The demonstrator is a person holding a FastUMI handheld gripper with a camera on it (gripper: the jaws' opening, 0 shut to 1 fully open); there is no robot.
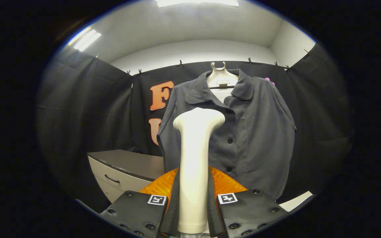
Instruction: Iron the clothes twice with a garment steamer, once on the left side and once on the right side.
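A dark grey short-sleeved shirt (253, 132) with a collar and a row of dark buttons hangs on a white hanger (221, 77) in front of the black cloth wall. A white garment steamer (195, 158) stands upright between my fingers, its wide head raised in front of the shirt's left half, below the collar. My gripper (193, 198) is shut on the steamer's handle, with both black fingers (137, 211) pressing its sides. Whether the steamer's head touches the cloth is not clear.
A low grey cabinet (124, 165) with a drawer handle stands to the left of the shirt and below it. An orange part (225, 183) of my gripper shows behind the steamer's handle. A white strip (296, 201) lies low at the right.
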